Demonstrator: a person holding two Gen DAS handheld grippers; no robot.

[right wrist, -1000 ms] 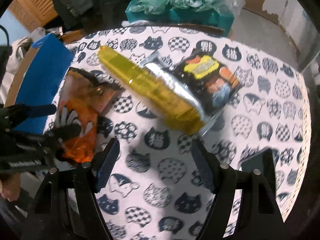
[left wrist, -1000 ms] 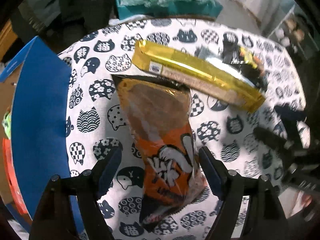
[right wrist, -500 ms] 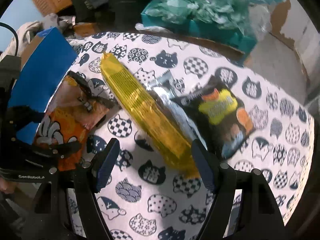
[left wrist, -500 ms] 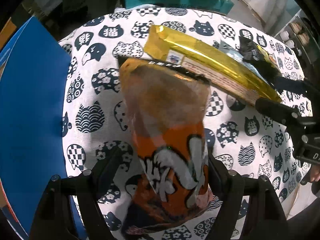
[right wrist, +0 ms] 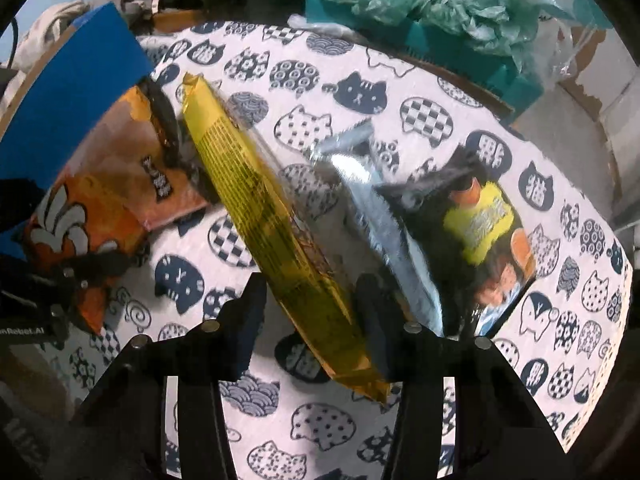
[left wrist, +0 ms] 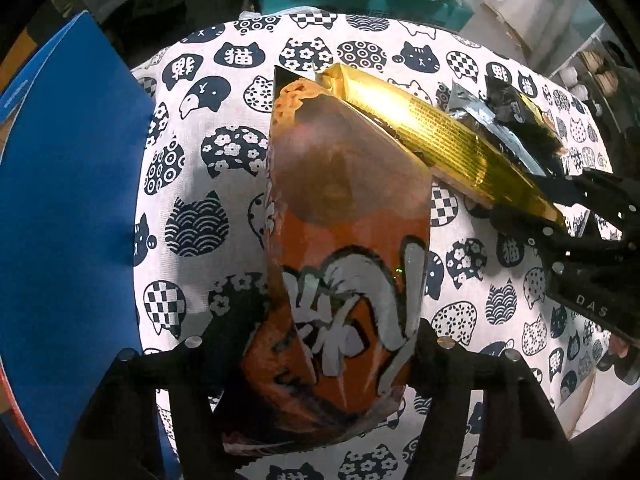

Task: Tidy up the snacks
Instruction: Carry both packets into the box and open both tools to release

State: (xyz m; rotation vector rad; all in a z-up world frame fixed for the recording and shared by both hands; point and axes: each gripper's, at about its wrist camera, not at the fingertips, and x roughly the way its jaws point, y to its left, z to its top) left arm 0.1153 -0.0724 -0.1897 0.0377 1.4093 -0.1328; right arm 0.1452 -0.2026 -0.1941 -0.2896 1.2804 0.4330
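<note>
A cat-print cloth (right wrist: 320, 92) covers the tabletop, with teal crumpled plastic (right wrist: 432, 4) beyond its far edge and a blue box (left wrist: 68, 208) at its left edge. The left gripper (left wrist: 316, 344) is closing on the orange snack bag (left wrist: 344, 240) near the left edge. The right gripper (right wrist: 312, 316) is closing around the gold packet (right wrist: 264, 216), mid-table, beside a black bag (right wrist: 472, 224).

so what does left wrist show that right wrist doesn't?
Left wrist only: the orange snack bag's full front, between the closing left gripper fingers.
Right wrist only: the black snack bag's yellow label, and the right gripper closing around the gold snack pack.
Both: all three snacks, the cat-print cloth, the blue box.
</note>
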